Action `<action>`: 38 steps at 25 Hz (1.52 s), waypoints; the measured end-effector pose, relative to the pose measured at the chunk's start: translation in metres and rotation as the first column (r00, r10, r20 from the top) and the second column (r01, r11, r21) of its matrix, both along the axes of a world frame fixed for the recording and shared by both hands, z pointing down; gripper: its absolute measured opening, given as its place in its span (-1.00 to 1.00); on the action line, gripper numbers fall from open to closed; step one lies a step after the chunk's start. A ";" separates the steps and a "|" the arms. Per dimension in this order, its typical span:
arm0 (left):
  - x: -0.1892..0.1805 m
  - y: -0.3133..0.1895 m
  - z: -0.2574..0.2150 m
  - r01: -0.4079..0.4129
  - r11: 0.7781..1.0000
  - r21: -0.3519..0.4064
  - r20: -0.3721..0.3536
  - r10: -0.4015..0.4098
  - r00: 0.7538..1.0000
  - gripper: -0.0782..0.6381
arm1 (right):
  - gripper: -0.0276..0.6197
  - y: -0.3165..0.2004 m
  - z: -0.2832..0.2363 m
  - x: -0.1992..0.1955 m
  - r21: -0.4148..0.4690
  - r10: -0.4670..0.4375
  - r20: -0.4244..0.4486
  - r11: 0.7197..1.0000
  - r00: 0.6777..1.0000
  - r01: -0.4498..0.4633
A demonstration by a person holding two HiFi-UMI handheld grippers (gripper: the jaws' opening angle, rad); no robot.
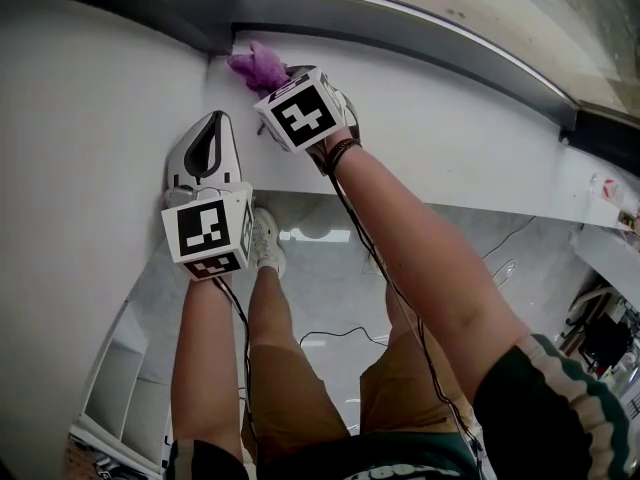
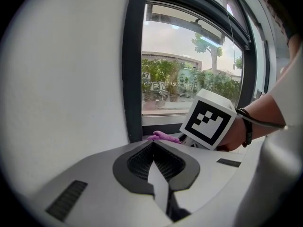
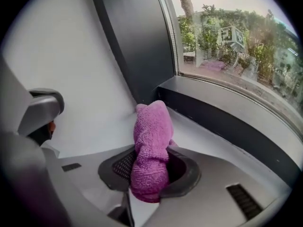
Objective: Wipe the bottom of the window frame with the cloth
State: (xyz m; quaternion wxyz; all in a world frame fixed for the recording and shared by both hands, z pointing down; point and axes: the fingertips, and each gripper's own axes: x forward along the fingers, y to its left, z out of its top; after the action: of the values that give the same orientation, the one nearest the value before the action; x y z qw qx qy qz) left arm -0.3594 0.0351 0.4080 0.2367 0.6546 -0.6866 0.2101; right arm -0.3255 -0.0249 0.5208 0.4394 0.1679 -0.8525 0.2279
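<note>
A purple cloth (image 3: 150, 148) is bunched between the jaws of my right gripper (image 3: 149, 167), which is shut on it. In the head view the cloth (image 1: 257, 65) rests on the white sill (image 1: 440, 118) in the left corner, against the dark bottom window frame (image 1: 400, 23). The right gripper (image 1: 275, 73) sits just behind it. My left gripper (image 1: 207, 143) hangs over the sill's front edge, shut with nothing in it. From the left gripper view (image 2: 154, 162) the cloth (image 2: 163, 136) and the right gripper's marker cube (image 2: 208, 118) show ahead.
A white wall (image 1: 90, 118) bounds the sill on the left. The dark frame upright (image 3: 132, 46) meets the bottom frame (image 3: 222, 117) in the corner. The sill runs on to the right. Below, the person's legs stand on a pale tiled floor (image 1: 330, 288) with a cable.
</note>
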 end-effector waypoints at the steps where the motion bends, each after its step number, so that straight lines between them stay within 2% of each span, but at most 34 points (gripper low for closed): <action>1: 0.002 -0.001 0.000 -0.006 1.000 -0.001 0.001 0.006 1.000 -0.76 | -0.55 -0.001 0.000 0.004 -0.003 0.006 -0.002 1.000 1.000 -0.006; 14: 0.055 -0.024 0.002 -0.082 0.997 -0.016 0.002 0.082 0.997 -0.76 | -0.55 -0.011 0.004 0.074 -0.030 0.058 -0.025 0.998 0.998 -0.059; 38: 0.212 -0.084 0.004 -0.255 0.967 -0.015 -0.018 0.255 0.967 -0.76 | -0.55 -0.046 0.006 0.233 -0.030 0.152 -0.058 0.988 0.987 -0.154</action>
State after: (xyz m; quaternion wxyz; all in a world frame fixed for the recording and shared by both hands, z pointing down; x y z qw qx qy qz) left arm -0.1472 -0.0488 0.4121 0.2186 0.7369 -0.5931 0.2394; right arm -0.0929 -0.0712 0.5267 0.4469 0.2313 -0.8206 0.2709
